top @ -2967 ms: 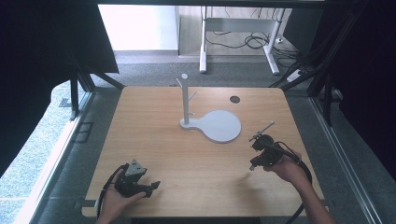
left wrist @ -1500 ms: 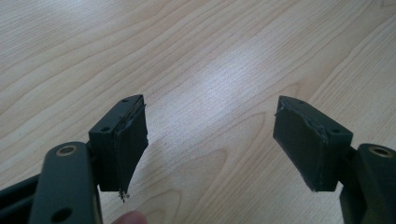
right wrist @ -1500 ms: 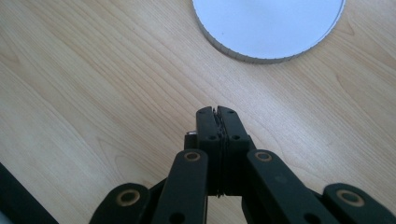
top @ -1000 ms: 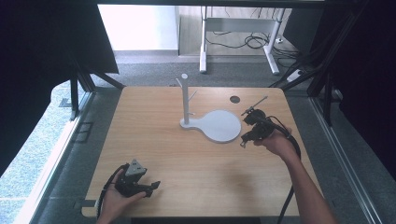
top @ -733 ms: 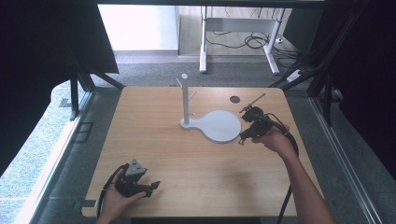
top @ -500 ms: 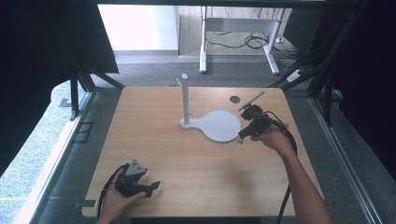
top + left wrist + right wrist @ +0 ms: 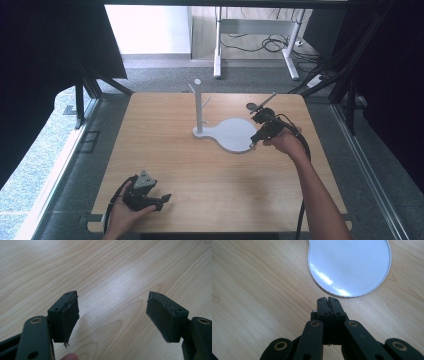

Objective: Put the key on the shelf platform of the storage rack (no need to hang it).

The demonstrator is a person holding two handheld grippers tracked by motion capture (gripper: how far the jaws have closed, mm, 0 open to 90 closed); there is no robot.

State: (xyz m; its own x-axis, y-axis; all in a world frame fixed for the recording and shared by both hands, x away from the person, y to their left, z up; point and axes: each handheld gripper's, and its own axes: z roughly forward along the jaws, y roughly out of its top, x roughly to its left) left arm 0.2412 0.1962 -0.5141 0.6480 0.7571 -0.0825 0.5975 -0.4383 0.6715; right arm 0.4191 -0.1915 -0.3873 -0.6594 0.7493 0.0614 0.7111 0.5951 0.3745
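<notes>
A white stand rests at the middle of the wooden table, with a flat round base [image 7: 235, 135] and an upright post [image 7: 197, 105] carrying short pegs. My right gripper [image 7: 253, 143] sits at the base's right edge, tips pointing down at the rim. In the right gripper view its jaws are pressed shut [image 7: 328, 300] just short of the shiny white base [image 7: 349, 265], and I see nothing held between them. My left gripper [image 7: 162, 200] lies near the table's front left corner. In the left gripper view its jaws stand wide open [image 7: 112, 315] over bare wood.
A small dark round hole [image 7: 251, 106] marks the tabletop behind the right gripper. Black curtains and frame legs flank the table [image 7: 165, 150]. Another desk's white legs and cables lie on the floor beyond the far edge.
My right gripper has moved from the table's right side forward and left to the white base's edge. The left gripper has stayed put.
</notes>
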